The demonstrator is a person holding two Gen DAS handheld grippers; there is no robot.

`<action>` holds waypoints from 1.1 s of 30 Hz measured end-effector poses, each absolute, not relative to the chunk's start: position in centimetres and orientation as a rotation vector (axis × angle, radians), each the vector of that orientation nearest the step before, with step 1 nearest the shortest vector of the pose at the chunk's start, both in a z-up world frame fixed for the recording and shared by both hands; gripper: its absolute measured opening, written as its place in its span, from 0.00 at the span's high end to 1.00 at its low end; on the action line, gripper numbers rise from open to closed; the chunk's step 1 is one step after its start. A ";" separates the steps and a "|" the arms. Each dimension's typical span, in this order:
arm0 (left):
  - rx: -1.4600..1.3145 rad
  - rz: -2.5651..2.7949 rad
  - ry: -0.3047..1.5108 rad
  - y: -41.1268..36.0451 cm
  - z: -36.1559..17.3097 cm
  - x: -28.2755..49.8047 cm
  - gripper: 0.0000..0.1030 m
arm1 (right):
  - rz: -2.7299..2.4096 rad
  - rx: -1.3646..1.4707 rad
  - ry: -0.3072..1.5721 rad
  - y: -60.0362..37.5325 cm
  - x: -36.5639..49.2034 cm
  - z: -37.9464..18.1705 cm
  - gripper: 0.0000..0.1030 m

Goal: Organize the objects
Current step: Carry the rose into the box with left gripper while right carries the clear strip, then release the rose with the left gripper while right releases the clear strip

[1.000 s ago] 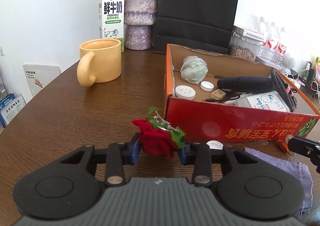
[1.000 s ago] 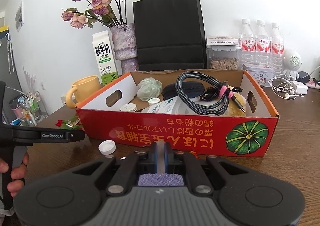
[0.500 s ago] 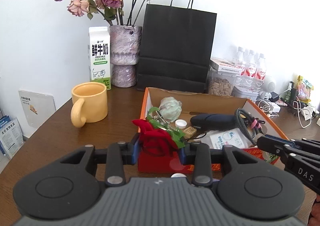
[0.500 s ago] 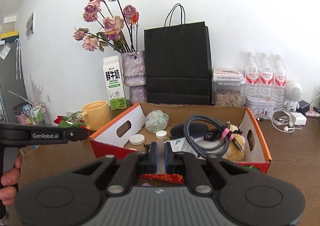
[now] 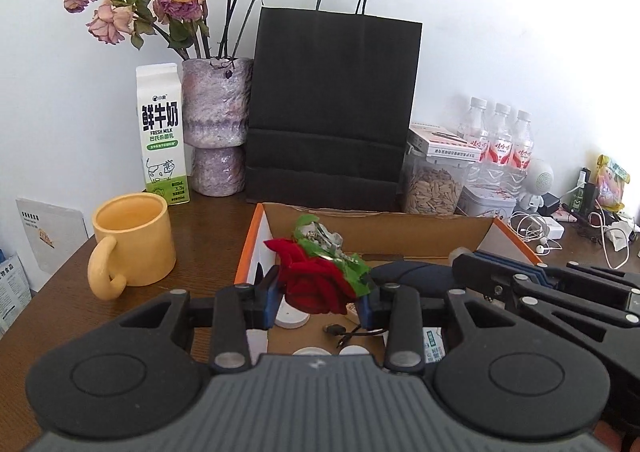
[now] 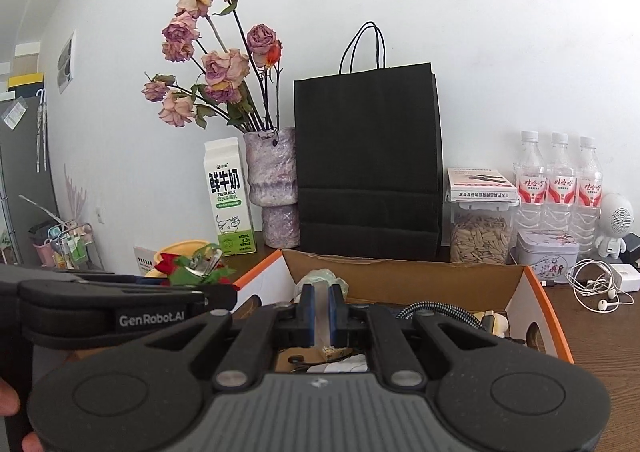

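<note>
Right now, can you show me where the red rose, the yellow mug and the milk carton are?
red rose [image 5: 314, 284]: left wrist view, on the red petals.
yellow mug [image 5: 136, 248]: left wrist view, on the front of its wall.
milk carton [image 6: 228, 196]: right wrist view, on its printed front face.

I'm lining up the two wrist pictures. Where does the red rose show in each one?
Left wrist view: the red rose sits low in the centre, clamped between the left gripper jaws, above the open box.
Right wrist view: red rose at the left edge, mid-height.
Shared landmark: the black paper bag against the wall.
</note>
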State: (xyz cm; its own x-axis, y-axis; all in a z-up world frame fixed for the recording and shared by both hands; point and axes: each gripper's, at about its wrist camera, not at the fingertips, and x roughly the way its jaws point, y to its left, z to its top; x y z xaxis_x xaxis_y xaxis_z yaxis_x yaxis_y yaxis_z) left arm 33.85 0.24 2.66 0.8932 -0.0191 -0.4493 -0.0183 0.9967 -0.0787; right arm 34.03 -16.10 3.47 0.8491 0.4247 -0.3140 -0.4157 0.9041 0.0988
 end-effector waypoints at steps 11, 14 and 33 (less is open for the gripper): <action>-0.056 -0.030 0.493 0.6 1.3 38.0 0.53 | 0.449 -0.028 0.375 -16.2 38.6 2.2 0.92; -0.042 -0.031 0.482 0.9 1.3 38.3 0.29 | 0.425 -0.042 0.380 -16.7 39.0 2.0 0.87; -0.055 -0.013 0.466 1.2 1.9 37.0 0.00 | 0.373 -0.027 0.345 -18.3 37.9 2.9 0.02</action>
State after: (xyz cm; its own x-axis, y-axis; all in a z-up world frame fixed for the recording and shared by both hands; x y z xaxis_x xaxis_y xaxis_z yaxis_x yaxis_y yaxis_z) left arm 37.00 1.23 1.88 0.8931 -0.0256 -0.4491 0.0004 0.9984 -0.0559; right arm 37.93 -18.30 2.94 0.8735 0.3526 -0.3357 -0.3618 0.9315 0.0369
